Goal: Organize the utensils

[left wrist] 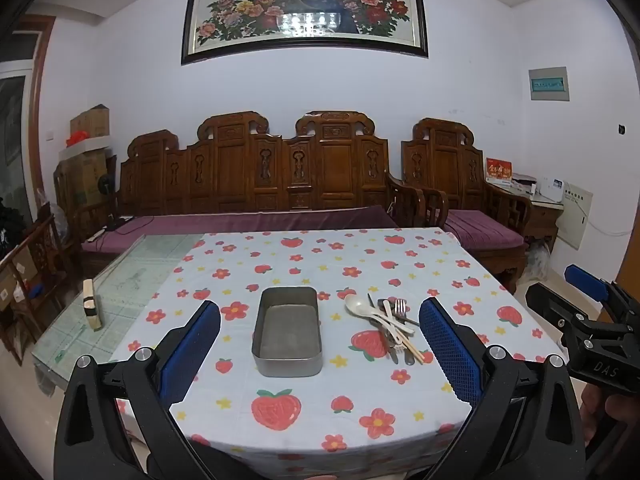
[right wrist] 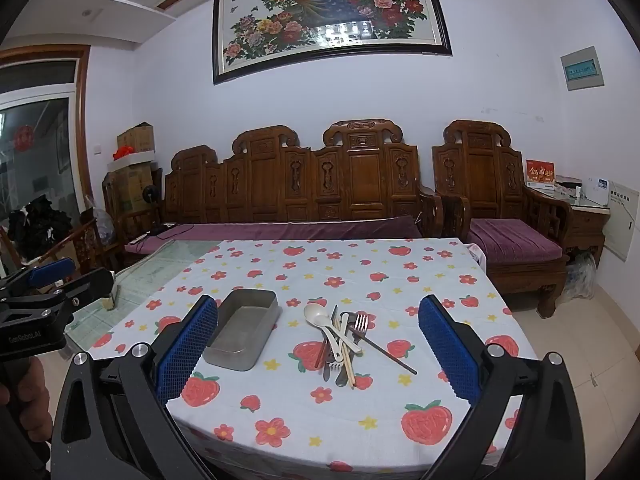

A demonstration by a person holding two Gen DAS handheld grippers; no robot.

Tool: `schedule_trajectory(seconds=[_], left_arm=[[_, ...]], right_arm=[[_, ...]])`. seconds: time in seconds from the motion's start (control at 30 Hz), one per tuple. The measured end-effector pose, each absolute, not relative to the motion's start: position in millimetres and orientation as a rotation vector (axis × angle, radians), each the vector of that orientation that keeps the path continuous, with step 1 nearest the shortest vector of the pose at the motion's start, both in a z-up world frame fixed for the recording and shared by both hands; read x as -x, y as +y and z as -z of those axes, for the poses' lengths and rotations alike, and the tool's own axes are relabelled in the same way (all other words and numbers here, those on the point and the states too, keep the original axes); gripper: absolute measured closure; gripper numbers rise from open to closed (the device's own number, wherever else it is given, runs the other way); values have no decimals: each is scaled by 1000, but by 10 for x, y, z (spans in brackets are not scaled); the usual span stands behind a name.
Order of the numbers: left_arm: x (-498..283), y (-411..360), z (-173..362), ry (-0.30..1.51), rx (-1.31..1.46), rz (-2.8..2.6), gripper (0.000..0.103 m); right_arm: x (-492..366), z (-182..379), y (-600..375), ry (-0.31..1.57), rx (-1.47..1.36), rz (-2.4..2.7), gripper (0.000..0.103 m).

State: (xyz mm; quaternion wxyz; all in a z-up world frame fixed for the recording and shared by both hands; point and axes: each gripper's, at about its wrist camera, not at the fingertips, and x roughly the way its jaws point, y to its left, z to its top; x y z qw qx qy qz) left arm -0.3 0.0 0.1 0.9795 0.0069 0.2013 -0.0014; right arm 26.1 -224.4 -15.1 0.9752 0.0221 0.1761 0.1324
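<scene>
Both the left gripper (left wrist: 320, 344) and the right gripper (right wrist: 318, 344) hang with jaws spread wide and nothing between them, near the desk (left wrist: 304, 256). The utensils (right wrist: 344, 340) lie heaped just right of the metal tin (right wrist: 242, 334) on the strawberry cloth. "DAS" and "GenRobot.AI" mark the gripper bodies.

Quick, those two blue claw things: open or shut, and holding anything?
Left gripper: open, holding nothing.
Right gripper: open, holding nothing; the utensils lie on the table.
</scene>
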Motion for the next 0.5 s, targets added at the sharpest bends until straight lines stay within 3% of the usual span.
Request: schedule_trajectory(seconds=[0.5], left_arm=[[3, 2, -2, 406, -17, 2, 6]], right_arm=[[-262, 149, -2242, 354, -44, -267, 3]])
